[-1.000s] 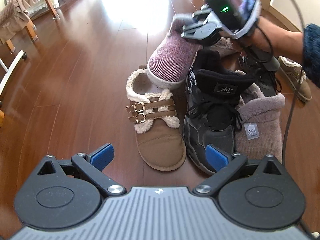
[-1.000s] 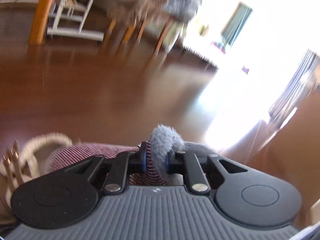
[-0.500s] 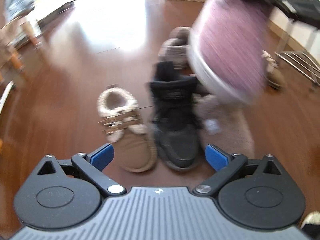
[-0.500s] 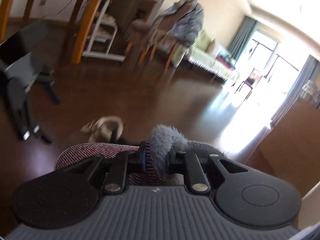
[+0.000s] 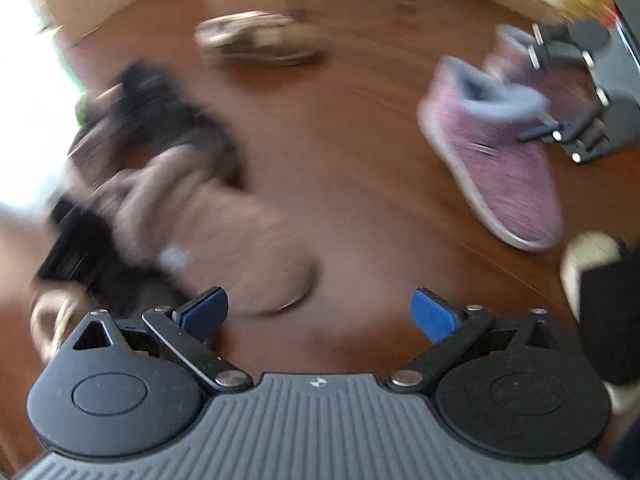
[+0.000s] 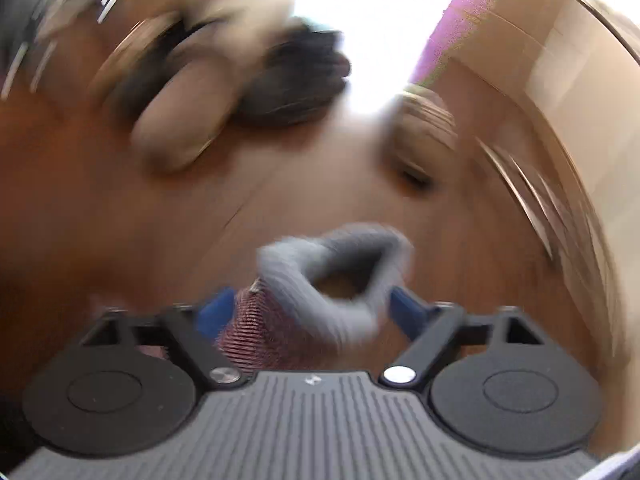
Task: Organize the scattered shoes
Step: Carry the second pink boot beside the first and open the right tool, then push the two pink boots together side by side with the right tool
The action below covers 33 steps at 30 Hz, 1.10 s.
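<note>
Your right gripper [image 6: 308, 312] just opened, releasing the pink slipper boot [image 5: 500, 152] onto bare floor [image 5: 340, 140]; left gripper [image 5: 320, 312] open, empty.

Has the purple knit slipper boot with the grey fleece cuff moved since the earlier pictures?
Yes. The purple knit slipper boot has left the shoe pile; bare wooden floor now separates them, and the right gripper has opened.

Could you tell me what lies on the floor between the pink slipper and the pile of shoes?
Nothing: in the left wrist view, only bare wooden floor separates the pink slipper from the shoe pile.
</note>
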### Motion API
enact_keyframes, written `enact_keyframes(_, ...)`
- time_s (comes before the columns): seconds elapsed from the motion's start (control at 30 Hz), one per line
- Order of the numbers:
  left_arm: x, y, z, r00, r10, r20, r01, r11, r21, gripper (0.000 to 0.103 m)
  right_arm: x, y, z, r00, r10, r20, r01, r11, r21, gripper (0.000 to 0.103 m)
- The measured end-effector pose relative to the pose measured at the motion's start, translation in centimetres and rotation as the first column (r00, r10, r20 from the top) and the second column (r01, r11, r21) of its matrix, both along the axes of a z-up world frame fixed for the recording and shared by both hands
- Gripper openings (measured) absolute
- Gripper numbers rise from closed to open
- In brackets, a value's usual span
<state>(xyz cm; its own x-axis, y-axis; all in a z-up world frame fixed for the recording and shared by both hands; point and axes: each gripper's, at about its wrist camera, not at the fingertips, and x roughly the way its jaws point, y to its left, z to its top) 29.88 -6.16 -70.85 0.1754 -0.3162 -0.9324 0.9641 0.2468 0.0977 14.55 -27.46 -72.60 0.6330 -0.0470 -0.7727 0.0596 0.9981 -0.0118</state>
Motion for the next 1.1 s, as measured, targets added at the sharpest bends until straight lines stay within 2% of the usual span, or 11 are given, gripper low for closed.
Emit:
enact_keyframes(0.13, -1.4, -4.4, -3.3, 0.978, -0.21, 0.002, 0.21, 0.977, -0.048, 0.1, -2.8, -1.7, -2.2, 0.962, -0.273, 0.005, 0.265, 0.939, 0.221, 0.085)
enact_keyframes(0.23, -2.8, -6.7, -6.5, 0.915, -0.399, 0.059, 0.402, 0.914, -0.053, 0.099, -1.7, -1.3, -3.3, 0.954, -0.299, 0.024, 0.284, 0.925, 0.251, 0.084)
enact_keyframes(0.33, -4.7, -8.3, -8.3, 0.886, -0.464, 0.01, 0.464, 0.884, -0.05, 0.098, 0.8, -0.9, -4.0, 0.941, -0.338, 0.027, 0.318, 0.907, 0.276, 0.084)
enact_keyframes(0.37, -5.6, -9.0, -9.1, 0.88, -0.47, -0.063, 0.467, 0.882, -0.065, 0.098, 1.2, -1.2, -3.6, 0.939, -0.342, 0.024, 0.322, 0.905, 0.278, 0.083)
enact_keyframes(0.43, -7.0, -9.9, -10.4, 0.885, -0.453, -0.11, 0.448, 0.892, -0.067, 0.098, 1.9, -1.1, -3.8, 0.95, -0.311, 0.014, 0.297, 0.919, 0.261, 0.061)
enact_keyframes(0.5, -8.3, -10.7, -11.5, 0.896, -0.426, -0.127, 0.417, 0.904, -0.09, 0.098, 2.3, -0.8, -4.0, 0.963, -0.269, 0.015, 0.259, 0.94, 0.22, 0.051)
enact_keyframes(0.63, -10.2, -12.6, -12.0, 0.892, -0.411, -0.188, 0.384, 0.909, -0.163, 0.098, 1.8, -1.4, -3.7, 0.982, -0.189, 0.0, 0.187, 0.97, 0.157, 0.044)
enact_keyframes(0.8, -13.3, -14.5, -12.4, 0.871, -0.466, -0.158, 0.434, 0.879, -0.2, 0.098, 0.2, -3.5, -3.1, 0.987, -0.158, -0.029, 0.16, 0.985, 0.067, 0.046)
enact_keyframes(0.97, -12.9, -13.7, -12.0, 0.818, -0.552, -0.164, 0.513, 0.828, -0.228, 0.098, -2.8, -4.5, -2.6, 0.966, -0.247, -0.073, 0.251, 0.967, 0.048, 0.065)
enact_keyframes(1.03, -11.3, -13.4, -12.2, 0.831, -0.544, -0.113, 0.517, 0.832, -0.199, 0.098, -3.6, -3.5, -3.5, 0.953, -0.28, -0.114, 0.289, 0.954, 0.079, 0.074)
enact_keyframes(1.1, -8.6, -13.8, -12.5, 0.886, -0.458, -0.072, 0.443, 0.882, -0.161, 0.098, -4.4, -2.5, -4.3, 0.938, -0.31, -0.157, 0.328, 0.938, 0.109, 0.075)
